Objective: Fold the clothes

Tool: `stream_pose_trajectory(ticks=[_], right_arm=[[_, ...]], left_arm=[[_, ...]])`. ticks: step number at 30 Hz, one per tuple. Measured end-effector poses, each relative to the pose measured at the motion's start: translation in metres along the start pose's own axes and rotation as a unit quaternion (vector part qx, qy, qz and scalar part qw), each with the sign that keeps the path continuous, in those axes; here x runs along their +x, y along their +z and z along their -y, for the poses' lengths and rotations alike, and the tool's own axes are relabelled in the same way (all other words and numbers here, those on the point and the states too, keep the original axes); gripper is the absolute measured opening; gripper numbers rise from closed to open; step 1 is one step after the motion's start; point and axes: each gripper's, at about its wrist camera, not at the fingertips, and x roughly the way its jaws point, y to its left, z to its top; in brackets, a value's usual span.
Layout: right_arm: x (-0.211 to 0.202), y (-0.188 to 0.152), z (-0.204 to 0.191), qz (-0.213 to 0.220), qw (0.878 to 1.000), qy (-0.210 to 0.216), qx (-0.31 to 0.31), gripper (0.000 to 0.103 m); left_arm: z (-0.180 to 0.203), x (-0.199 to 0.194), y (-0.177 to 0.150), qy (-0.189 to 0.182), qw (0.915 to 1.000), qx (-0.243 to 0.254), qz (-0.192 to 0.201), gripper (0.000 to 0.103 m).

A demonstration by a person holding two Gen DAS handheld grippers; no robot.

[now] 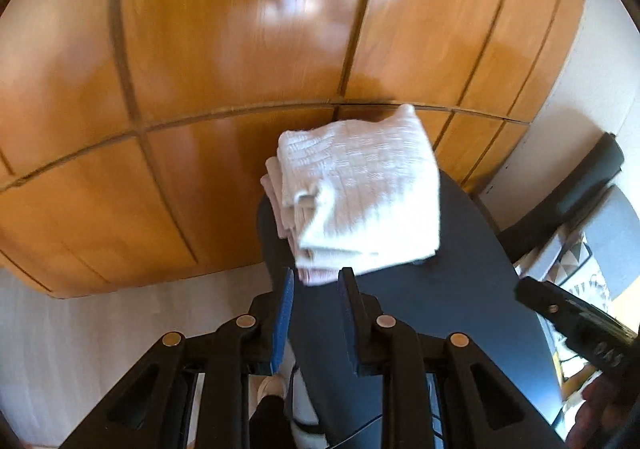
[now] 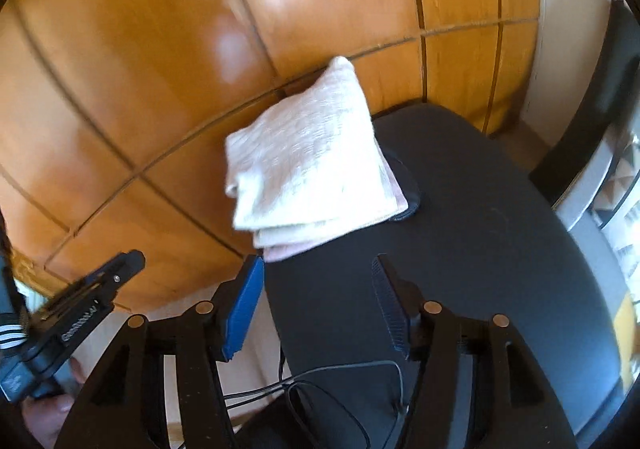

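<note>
Where folded cloths (image 1: 360,193) lie stacked, no writing legible.

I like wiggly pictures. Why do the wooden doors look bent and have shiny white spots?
Left wrist view: the fisheye lens bows the straight grooves of the wooden doors; the white patches are light glare; the folded towels look smeared by motion blur. Right wrist view: same curving and glare, towels blurred too, corners dark from the round lens edge.
</note>
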Motion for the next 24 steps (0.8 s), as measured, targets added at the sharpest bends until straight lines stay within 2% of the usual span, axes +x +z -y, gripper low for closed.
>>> stream_pose_trajectory(ticks=[4, 10, 19, 24], right_arm=[[-0.06, -0.039, -0.029, 0.019, 0.999, -0.01, -0.03, 0.061], [-0.116, -0.06, -0.046, 0.022, 0.999, -0.018, -0.037, 0.062], [-0.139, -0.076, -0.067, 0.026, 0.997, -0.023, -0.068, 0.063], [-0.15, -0.077, -0.068, 0.032, 0.996, -0.032, -0.073, 0.063]], left_arm=[[0.012, -0.056, -0.019, 0.009, 0.9995, 0.016, 0.026, 0.027], [0.021, -0.095, -0.021, 0.006, 0.9985, 0.034, 0.042, 0.027], [0.021, -0.113, -0.021, -0.001, 0.9986, 0.027, 0.045, 0.027], [0.024, -0.122, -0.02, 0.007, 0.9983, 0.033, 0.047, 0.027]])
